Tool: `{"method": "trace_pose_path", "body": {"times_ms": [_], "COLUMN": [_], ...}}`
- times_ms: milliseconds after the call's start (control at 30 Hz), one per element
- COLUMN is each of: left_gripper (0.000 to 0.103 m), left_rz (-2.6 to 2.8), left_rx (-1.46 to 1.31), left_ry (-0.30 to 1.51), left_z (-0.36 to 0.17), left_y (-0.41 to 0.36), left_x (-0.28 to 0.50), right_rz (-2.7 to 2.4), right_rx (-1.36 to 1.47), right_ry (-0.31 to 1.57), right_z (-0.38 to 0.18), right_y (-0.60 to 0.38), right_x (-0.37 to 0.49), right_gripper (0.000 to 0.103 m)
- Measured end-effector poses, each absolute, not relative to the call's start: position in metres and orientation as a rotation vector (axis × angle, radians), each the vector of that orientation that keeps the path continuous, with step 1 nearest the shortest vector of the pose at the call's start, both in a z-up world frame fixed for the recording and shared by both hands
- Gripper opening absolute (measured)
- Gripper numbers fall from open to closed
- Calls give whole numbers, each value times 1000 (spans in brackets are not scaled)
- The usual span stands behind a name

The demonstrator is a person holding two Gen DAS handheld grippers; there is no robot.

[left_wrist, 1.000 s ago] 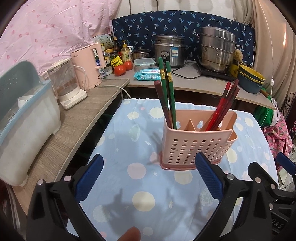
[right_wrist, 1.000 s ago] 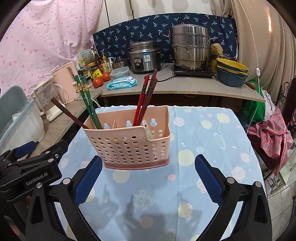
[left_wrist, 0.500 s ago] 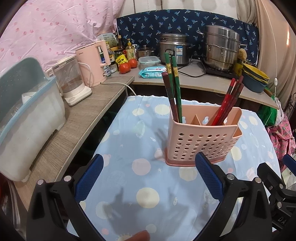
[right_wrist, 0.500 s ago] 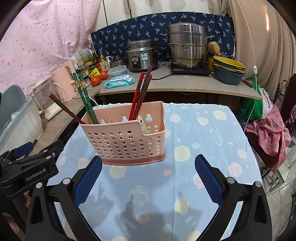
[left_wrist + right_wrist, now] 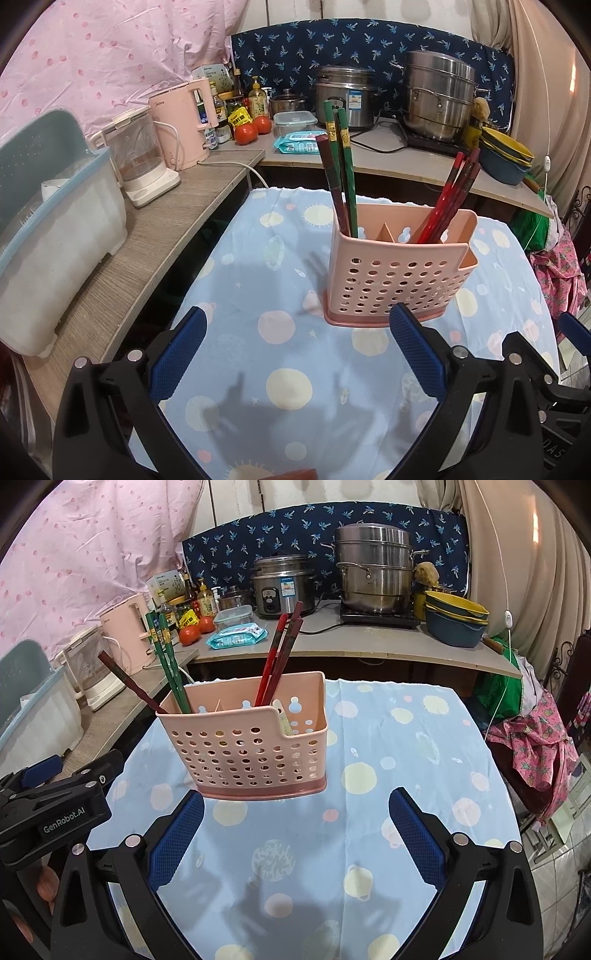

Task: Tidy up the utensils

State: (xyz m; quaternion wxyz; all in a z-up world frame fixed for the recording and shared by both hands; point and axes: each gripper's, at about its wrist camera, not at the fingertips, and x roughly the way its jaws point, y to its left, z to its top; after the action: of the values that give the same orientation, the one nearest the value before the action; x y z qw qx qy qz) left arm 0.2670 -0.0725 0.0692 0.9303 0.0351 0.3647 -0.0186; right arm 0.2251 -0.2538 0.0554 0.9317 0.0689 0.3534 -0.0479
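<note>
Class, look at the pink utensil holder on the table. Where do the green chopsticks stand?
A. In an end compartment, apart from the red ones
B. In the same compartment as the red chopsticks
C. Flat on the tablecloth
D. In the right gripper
A: the green chopsticks stand in an end compartment of the pink holder, a divider away from the red chopsticks.

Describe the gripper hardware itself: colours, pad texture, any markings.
Both are alike: the left gripper and right gripper have black plastic linkage bodies with silver rivets at the joints. The fingers carry blue pads with a fine cross-hatched grip texture. The right wrist view shows white "GenRobot.AI" lettering on the left unit's body. No cables or sleeves are visible.
</note>
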Motion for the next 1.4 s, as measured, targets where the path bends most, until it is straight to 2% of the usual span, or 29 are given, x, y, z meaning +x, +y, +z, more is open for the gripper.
{"method": "trace_pose_path", "body": {"times_ms": [1400], "left_gripper": [95], "left_rz": [-14], "left_rx": [71], "left_ry": [790], "left_z": [58], "left_y": [-70], "left_x": [271], "right_rz": [-110], "right_rx": [137], "right_ry": [749], "right_z": [45], "right_y": [-254], "right_x": [224], "right_gripper": [97]}}
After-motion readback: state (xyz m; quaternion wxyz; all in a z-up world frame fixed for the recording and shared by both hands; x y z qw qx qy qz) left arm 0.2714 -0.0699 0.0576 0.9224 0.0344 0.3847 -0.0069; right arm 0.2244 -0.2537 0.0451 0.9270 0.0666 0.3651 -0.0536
